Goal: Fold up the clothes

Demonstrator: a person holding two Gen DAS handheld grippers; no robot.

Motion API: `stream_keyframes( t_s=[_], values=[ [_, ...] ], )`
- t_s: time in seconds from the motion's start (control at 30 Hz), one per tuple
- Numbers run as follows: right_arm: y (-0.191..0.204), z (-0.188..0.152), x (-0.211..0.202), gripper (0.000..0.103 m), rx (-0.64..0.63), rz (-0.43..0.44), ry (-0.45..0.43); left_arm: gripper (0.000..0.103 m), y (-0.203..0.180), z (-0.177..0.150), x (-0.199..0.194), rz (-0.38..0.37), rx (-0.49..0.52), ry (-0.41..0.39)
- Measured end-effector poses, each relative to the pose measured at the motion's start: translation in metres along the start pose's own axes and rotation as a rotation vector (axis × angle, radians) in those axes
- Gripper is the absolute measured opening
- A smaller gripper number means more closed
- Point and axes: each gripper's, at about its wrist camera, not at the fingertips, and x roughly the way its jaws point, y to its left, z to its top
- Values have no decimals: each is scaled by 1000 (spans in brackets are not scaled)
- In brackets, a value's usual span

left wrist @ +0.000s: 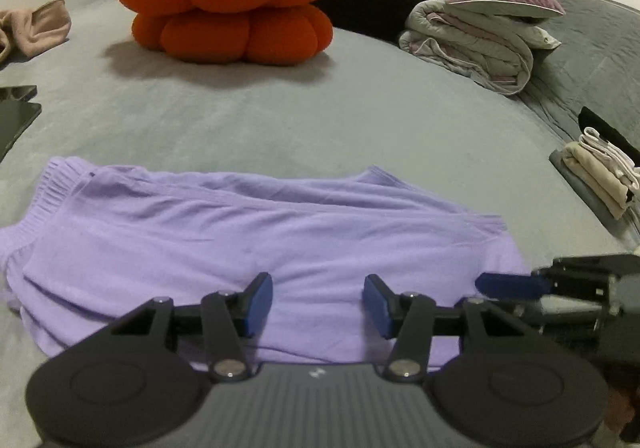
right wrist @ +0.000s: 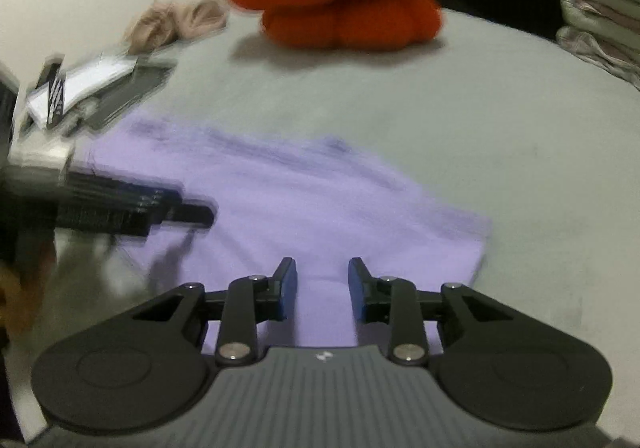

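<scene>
**Lilac shorts lying flat, both grippers hovering empty**

I am holding my left gripper (left wrist: 318, 298) over the near edge of the lilac shorts (left wrist: 248, 224), jaws standing apart with nothing between the pads. My right gripper (right wrist: 322, 286) is likewise parted and empty above the shorts' right end. The shorts are lying spread on the grey bedsheet (left wrist: 320, 116), seemingly so a fold can start cleanly. A folded pile (left wrist: 600, 172) is waiting off to the right. I am making out no readable writing, only a small white mark on each gripper body.
</scene>
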Motion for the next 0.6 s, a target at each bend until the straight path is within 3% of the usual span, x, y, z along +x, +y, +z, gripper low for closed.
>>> stream_keyframes(
  t_s=[0.23, 0.6],
  values=[
    [12, -18, -25, 33, -62, -17, 40, 52, -4, -3, -2, 18, 33, -5],
    [4, -32, -39, 35, -8, 20, 96, 53, -10, -16, -13, 66, 123, -19]
  ],
)
